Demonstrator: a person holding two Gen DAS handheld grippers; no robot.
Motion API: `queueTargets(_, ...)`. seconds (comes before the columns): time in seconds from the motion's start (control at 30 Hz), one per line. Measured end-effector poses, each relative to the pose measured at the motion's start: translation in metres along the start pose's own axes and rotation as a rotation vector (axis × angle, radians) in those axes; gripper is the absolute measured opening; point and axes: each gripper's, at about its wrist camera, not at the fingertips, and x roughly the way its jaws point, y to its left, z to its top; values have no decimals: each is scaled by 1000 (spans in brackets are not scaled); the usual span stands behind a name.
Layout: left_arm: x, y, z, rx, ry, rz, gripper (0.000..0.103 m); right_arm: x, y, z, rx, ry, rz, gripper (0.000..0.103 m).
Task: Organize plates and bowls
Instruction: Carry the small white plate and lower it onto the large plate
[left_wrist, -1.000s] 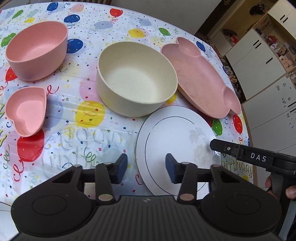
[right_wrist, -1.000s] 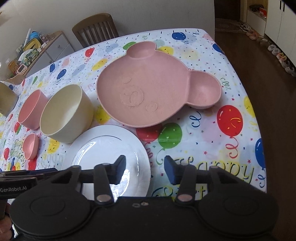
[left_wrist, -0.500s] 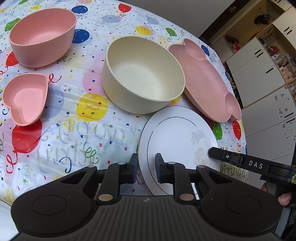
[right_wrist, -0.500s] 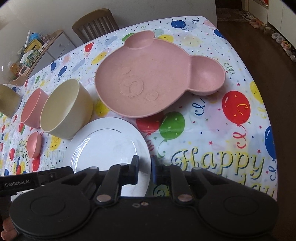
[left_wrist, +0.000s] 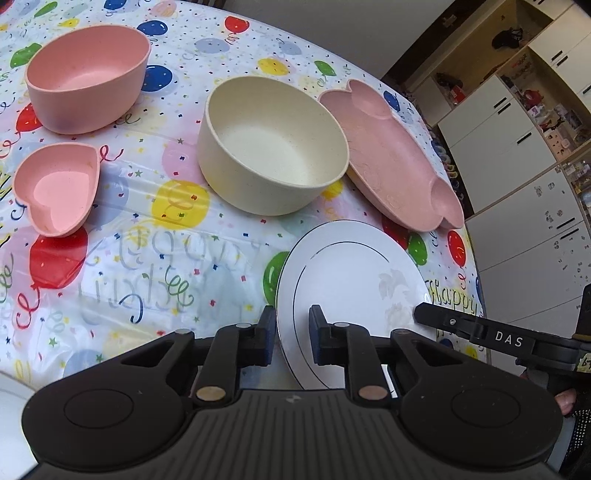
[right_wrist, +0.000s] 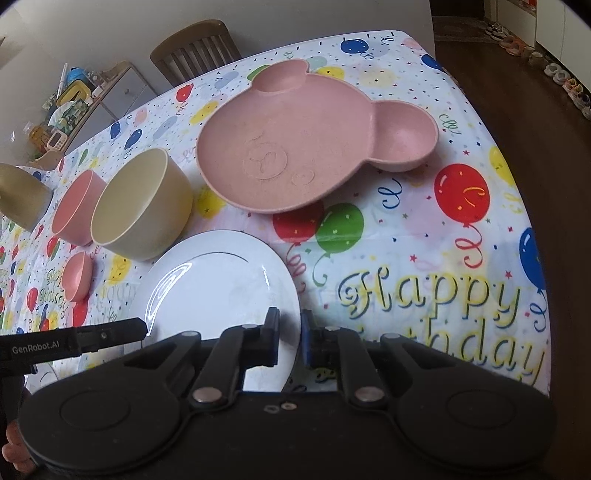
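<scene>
Grippers pinching white plate (left_wrist: 354, 280) from opposite rims.
The left gripper (left_wrist: 292, 325) and right gripper (right_wrist: 290, 328), jaws just closed narrow, are both clamping the plate's rim near the tablecloth's (right_wrist: 424, 258) front edge, beside the cream bowl (left_wrist: 273, 147) and pink bear plate (right_wrist: 306, 136).

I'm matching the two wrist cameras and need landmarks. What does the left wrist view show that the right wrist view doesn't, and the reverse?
Left only: white cabinets beside the table.

Right only: a wooden chair, a cluttered sideboard, shoes on the floor, the bear plate's embossed face.

Both: the white plate gripped at opposite edges by the left gripper and right gripper, cream bowl, pink bowl, heart dish, bear plate.
</scene>
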Motion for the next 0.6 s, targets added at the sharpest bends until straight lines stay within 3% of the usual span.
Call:
queueTargets(0.3,-38,0,-23,-15,-31,-7,18,-33,14,-18,-35,-22,43,9)
queueTargets(0.6,-90,6,-56,-59,-103,39,18,-65,42,-35,-97,-43,94,7)
